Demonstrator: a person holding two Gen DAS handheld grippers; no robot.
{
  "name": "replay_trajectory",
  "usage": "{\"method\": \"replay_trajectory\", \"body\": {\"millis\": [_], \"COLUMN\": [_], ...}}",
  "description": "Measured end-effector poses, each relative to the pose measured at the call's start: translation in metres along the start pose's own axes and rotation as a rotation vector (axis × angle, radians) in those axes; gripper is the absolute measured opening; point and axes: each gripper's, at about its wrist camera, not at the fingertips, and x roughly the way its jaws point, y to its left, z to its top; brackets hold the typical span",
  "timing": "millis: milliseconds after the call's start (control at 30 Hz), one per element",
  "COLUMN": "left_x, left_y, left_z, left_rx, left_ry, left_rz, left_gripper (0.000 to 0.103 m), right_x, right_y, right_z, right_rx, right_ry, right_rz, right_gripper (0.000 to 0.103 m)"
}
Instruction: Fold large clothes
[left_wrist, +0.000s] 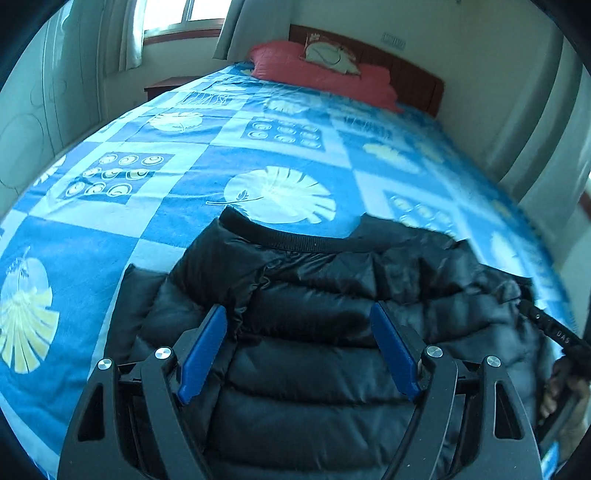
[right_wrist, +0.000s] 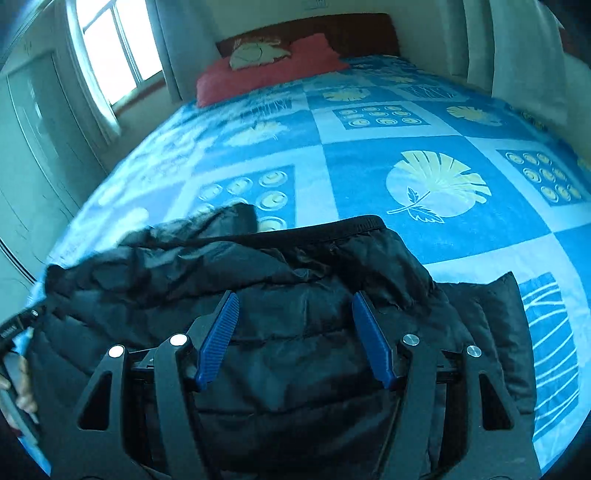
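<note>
A black quilted puffer jacket (left_wrist: 317, 325) lies on the blue patterned bed cover (left_wrist: 207, 147), its ribbed edge toward the headboard. My left gripper (left_wrist: 299, 314) hovers over its middle with blue pads wide apart, holding nothing. In the right wrist view the same jacket (right_wrist: 295, 280) lies crumpled, one part folded over, a sleeve (right_wrist: 491, 332) sticking out right. My right gripper (right_wrist: 293, 306) is open above it, empty. The other gripper's finger shows at the left edge of the right wrist view and at the right edge of the left wrist view.
A red pillow (left_wrist: 321, 74) with a small cushion (left_wrist: 332, 55) lies at the wooden headboard (left_wrist: 406, 70). A window with curtains (right_wrist: 107, 66) and a wardrobe (right_wrist: 33, 122) stand to the left. The bed cover (right_wrist: 424, 122) stretches far beyond the jacket.
</note>
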Motion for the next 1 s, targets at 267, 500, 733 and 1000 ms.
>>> {"method": "replay_trajectory", "body": {"millis": [267,500,733,1000], "left_x": [0.037,-0.024,-0.005,0.055], "left_y": [-0.013,-0.021,-0.087,-0.098], "left_z": [-0.001,0.009,0.0,-0.014], "left_rx": [0.098,-0.013,0.118,0.171], "left_ry": [0.052,-0.047,-0.03,0.063], "left_rz": [0.153,0.034,-0.019,0.113], "left_gripper": [0.08,0.079,0.079,0.08], "right_x": [0.026,-0.019,-0.012,0.039], "right_y": [0.007,0.025,0.074,0.062], "right_z": [-0.003,0.007,0.006,0.001], "right_rx": [-0.041,-0.013,-0.118,-0.079], "right_ry": [0.025,-0.064,-0.086,0.053], "right_rz": [-0.079,-0.032,-0.037,-0.069], "right_gripper": [0.065,0.066,0.066,0.067]}}
